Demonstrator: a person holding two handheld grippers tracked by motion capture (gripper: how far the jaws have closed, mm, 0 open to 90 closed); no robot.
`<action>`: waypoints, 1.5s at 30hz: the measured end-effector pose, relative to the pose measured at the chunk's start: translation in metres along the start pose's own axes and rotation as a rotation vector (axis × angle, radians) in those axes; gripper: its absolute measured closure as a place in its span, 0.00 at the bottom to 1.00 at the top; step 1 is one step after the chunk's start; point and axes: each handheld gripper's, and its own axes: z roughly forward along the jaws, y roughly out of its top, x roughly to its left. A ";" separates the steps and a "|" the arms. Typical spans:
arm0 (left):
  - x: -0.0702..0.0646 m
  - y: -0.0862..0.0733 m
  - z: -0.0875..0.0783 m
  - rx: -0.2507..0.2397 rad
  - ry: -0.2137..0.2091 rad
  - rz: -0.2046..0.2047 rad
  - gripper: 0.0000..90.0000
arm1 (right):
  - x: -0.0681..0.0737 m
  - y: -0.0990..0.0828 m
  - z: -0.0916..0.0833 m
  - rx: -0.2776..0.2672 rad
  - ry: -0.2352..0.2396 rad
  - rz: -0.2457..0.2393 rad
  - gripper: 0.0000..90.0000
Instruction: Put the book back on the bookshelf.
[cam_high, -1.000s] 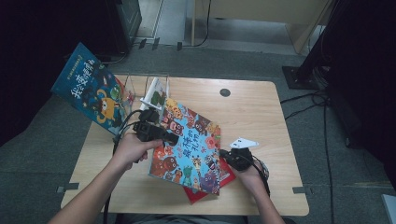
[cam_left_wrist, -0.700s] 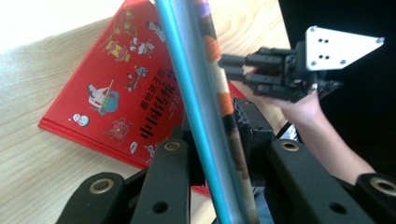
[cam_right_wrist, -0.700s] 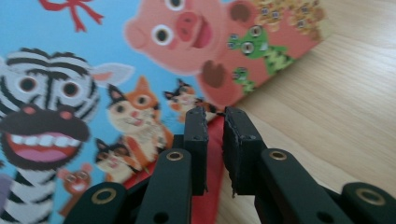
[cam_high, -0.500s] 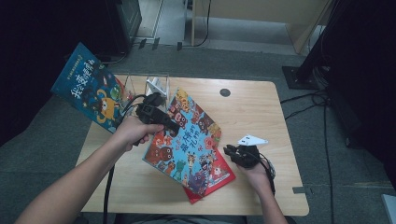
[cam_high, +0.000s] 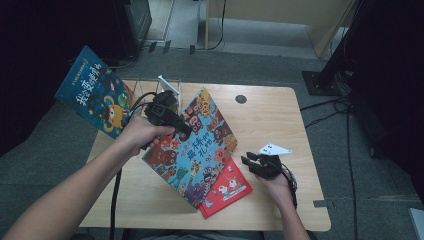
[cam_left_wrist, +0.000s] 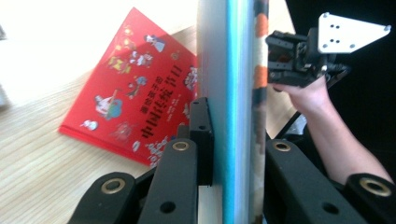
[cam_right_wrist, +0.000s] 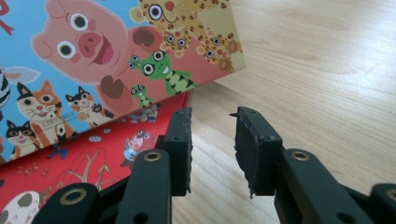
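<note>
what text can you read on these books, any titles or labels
"中国传统节日": title on the red book, in the left gripper view.
Animal book: large Chinese title, too blurred to read.
Blue book: yellow Chinese title, too small to read.
No other labels or numbers are readable.

Your animal picture book (cam_high: 197, 145): blue cover crowded with cartoon animals, tilted up off the table, its upper edge pinched in your left gripper (cam_high: 172, 122) | red picture book (cam_high: 227, 186): flat on the table, partly under the raised book, front corner near the table's near edge
</note>
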 end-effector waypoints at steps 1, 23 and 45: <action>0.000 -0.001 -0.003 0.002 -0.001 0.001 0.90 | 0.001 0.000 0.001 -0.002 0.003 -0.003 0.72; 0.015 -0.047 -0.066 -0.082 0.041 -0.057 0.90 | 0.014 0.010 0.034 0.008 0.042 -0.060 0.58; 0.043 -0.107 -0.114 -0.181 0.116 -0.164 0.91 | 0.017 0.014 0.054 0.027 0.050 -0.106 0.61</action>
